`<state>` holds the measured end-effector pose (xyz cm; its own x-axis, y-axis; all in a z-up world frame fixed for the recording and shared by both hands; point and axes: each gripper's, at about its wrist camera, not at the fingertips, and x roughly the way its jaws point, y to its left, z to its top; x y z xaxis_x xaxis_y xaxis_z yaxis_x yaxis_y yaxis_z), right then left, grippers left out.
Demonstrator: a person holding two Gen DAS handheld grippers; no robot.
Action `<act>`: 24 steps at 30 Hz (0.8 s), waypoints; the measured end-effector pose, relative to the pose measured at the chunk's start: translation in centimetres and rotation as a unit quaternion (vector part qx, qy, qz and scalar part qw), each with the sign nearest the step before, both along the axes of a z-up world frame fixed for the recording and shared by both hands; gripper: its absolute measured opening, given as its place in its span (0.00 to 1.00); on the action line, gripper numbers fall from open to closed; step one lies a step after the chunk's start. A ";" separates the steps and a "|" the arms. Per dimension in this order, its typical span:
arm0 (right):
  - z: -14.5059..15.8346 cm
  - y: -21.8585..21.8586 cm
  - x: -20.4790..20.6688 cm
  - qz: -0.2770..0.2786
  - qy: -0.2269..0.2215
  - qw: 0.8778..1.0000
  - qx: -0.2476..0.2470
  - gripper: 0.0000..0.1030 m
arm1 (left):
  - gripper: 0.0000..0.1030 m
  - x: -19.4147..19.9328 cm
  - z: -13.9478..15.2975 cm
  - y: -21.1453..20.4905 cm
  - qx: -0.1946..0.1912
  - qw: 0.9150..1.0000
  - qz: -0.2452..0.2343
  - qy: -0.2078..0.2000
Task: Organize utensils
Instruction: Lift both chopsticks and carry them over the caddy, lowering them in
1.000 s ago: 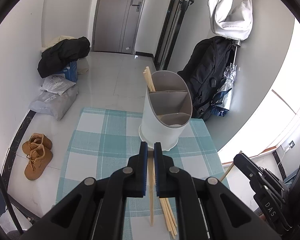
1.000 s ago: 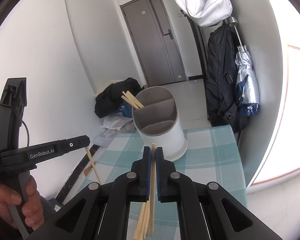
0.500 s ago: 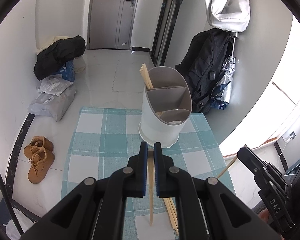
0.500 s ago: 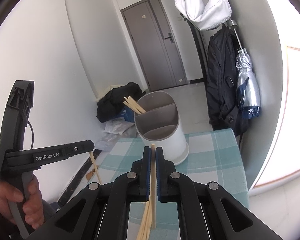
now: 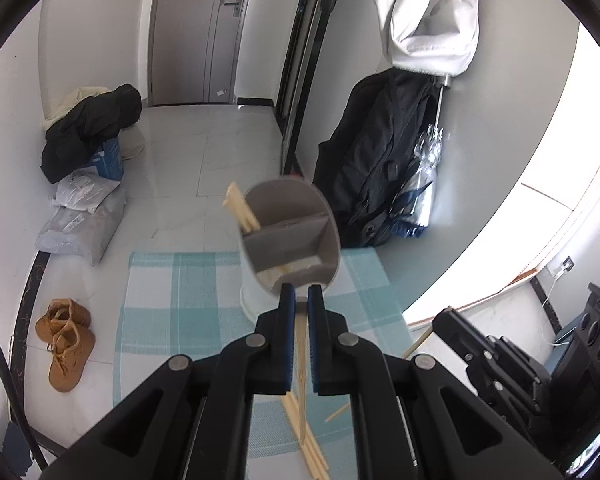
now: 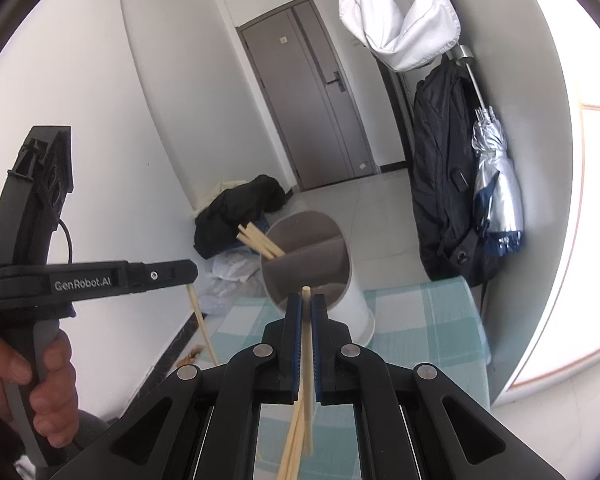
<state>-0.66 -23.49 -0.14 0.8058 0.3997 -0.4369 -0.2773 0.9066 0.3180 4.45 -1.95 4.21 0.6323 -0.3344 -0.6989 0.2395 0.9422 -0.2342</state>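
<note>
A white utensil holder (image 5: 292, 236) with grey divided compartments stands at the far side of a teal checked mat (image 5: 172, 300); it also shows in the right wrist view (image 6: 312, 268). Wooden chopsticks (image 5: 240, 212) stick out of its far-left compartment. My left gripper (image 5: 299, 296) is shut on a chopstick (image 5: 301, 344), raised close to the holder's near rim. My right gripper (image 6: 306, 304) is shut on a chopstick (image 6: 307, 344), its tip before the holder. More loose chopsticks (image 5: 312, 448) lie on the mat below.
The mat covers a small table with a drop on every side. On the floor are brown boots (image 5: 66, 340), plastic bags (image 5: 84, 220) and a dark jacket (image 5: 92, 128). A black backpack (image 5: 380, 168) and a folded umbrella (image 6: 496, 184) hang at the right wall.
Both grippers have risen with their chopsticks. The left gripper has moved in over the holder's near rim; the holder looks smaller and lower in the right wrist view.
</note>
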 end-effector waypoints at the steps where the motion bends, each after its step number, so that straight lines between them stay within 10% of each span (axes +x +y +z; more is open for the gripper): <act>1: 0.3 -0.1 0.3 0.001 -0.002 1.000 -0.001 0.04 | 0.02 0.4 0.7 0.0 -0.005 1.000 0.000 -0.003; 24: 12.9 2.6 15.0 0.054 -0.070 0.995 -0.050 0.04 | 0.02 11.5 9.4 2.0 -0.079 0.994 0.030 -0.070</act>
